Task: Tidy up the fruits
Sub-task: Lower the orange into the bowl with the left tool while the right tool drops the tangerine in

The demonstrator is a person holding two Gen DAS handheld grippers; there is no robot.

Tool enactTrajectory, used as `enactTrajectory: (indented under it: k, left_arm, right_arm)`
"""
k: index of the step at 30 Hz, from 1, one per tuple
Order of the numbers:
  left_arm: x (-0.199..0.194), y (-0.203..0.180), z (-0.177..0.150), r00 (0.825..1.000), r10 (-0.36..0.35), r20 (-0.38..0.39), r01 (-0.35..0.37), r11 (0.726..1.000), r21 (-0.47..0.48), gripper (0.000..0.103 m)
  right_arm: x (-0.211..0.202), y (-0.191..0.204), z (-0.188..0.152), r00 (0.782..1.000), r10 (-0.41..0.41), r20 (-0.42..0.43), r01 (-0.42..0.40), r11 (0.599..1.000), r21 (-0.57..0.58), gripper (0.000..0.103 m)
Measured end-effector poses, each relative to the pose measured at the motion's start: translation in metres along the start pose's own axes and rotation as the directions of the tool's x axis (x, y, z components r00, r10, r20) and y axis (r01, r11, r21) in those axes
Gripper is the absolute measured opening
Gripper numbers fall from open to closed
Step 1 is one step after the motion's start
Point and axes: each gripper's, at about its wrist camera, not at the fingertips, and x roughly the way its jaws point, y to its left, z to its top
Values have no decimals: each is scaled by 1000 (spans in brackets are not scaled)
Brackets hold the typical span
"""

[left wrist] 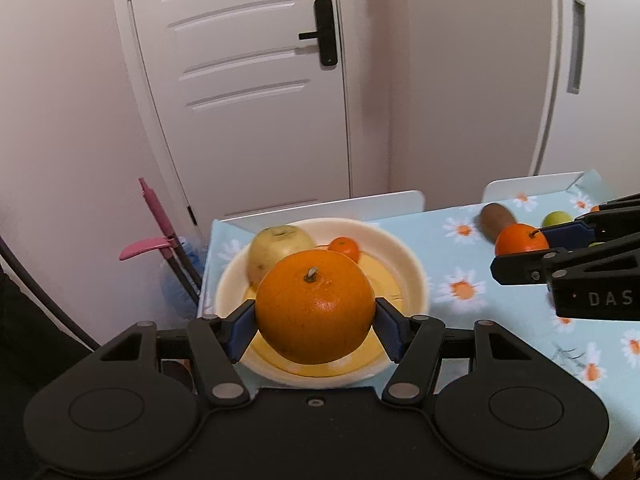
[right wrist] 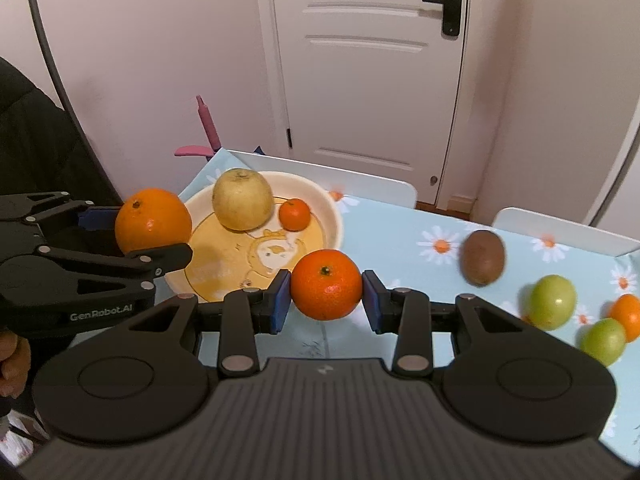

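Table (right wrist: 384, 236) under a pale blue daisy-print cloth. Directly on it: a cream bowl (right wrist: 334, 216); right of the bowl, a kiwi (right wrist: 482, 257), then two green apples (right wrist: 553, 302) and a small orange (right wrist: 629, 316).

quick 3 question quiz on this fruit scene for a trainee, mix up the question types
1. True or false: the left tongs grip the large round orange.
2. Which fruits already lie in the cream round plastic bowl? A) a yellow-green pear-like fruit and a tiny mandarin B) a kiwi and a green apple C) none
3. Fill in: the right tongs are shut on a medium round ____.

Key: 1 true; 2 A; 3 tangerine. The brown fuzzy kiwi and two small green apples lie outside the bowl on the blue daisy-print tablecloth.
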Motion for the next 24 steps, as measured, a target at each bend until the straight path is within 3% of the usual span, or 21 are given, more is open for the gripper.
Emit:
enactTrajectory:
  k: [12, 24]
  left_arm:
    - [44, 35, -4, 999, 21, -34, -21, 1000, -6, 66]
    - [86, 38, -8, 993, 44, -106, -45, 999, -2, 66]
  right_arm:
    - [48, 17, 10, 999, 28, -25, -27, 999, 23, 53]
    - [83, 12, 16, 996, 48, -73, -48, 999, 1, 53]
